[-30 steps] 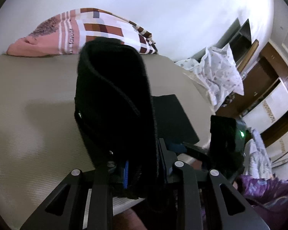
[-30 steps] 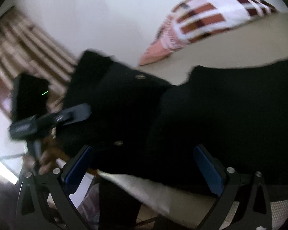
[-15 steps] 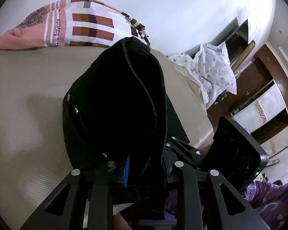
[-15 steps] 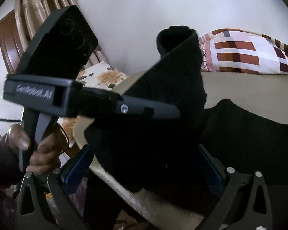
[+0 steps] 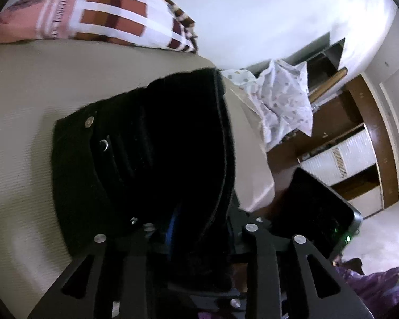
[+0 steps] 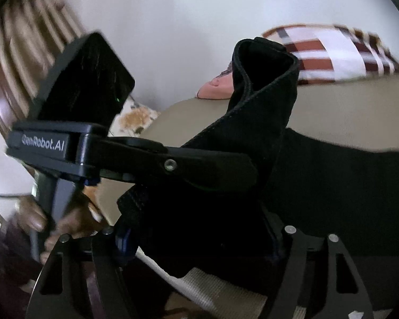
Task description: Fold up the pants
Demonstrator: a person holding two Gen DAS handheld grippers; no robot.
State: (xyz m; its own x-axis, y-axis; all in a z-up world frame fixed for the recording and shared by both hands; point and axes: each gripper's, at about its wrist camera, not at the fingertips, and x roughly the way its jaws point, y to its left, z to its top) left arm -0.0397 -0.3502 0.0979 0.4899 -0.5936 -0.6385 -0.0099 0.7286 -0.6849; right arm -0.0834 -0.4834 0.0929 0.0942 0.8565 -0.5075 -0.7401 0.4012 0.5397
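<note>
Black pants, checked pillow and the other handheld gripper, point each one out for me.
black pants (image 5: 157, 146), left wrist view, on the bunched waistband near the rivets.
checked pillow (image 5: 106, 18), left wrist view, on its brown-and-white squares.
left gripper (image 6: 207, 164), right wrist view, at its closed tips.

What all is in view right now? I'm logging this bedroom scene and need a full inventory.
black fabric pants: one, black, raised off the bed, part still lying on it
beige bed sheet: one, beige, under the pants
checked pink, white and brown pillow: one, at the bed's far end
white patterned cloth: one, white, beside the bed
brown wooden cabinet: one, brown, by the wall
floral cushion: one, white and orange, behind the left claw
left claw: one, black, clamped on the pants
right claw: one, black, closed on the pants
</note>
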